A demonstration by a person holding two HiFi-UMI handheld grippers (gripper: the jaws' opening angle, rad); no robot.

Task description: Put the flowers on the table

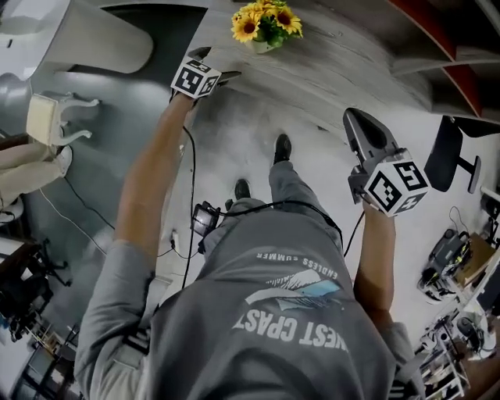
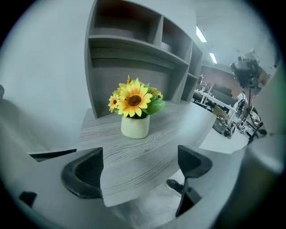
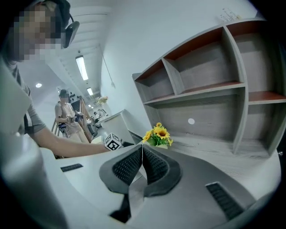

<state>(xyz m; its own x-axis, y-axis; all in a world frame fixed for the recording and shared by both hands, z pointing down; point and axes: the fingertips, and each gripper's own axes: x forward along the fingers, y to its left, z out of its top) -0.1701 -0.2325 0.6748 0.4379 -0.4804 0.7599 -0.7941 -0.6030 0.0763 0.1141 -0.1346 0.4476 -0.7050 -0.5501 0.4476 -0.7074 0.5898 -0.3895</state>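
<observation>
A small pale pot of yellow sunflowers [image 1: 266, 23] [image 2: 135, 109] [image 3: 158, 136] stands upright on the grey wood-grain table [image 1: 328, 70] [image 2: 134, 152]. My left gripper [image 1: 209, 69] [image 2: 140, 172] hovers at the table's near edge, a short way short of the pot, its jaws spread wide with nothing between them. Farther back and to the right, my right gripper [image 1: 361, 141] [image 3: 141, 154] is held over the floor. Its jaws are pressed together and hold nothing.
Grey open shelving [image 2: 134, 49] [image 3: 214, 85] rises behind the flowers. A white chair [image 1: 55, 117] stands at left and a black office chair [image 1: 453, 156] at right. Cables cross the floor [image 1: 234, 148]. Another person [image 3: 67, 116] stands at desks in the background.
</observation>
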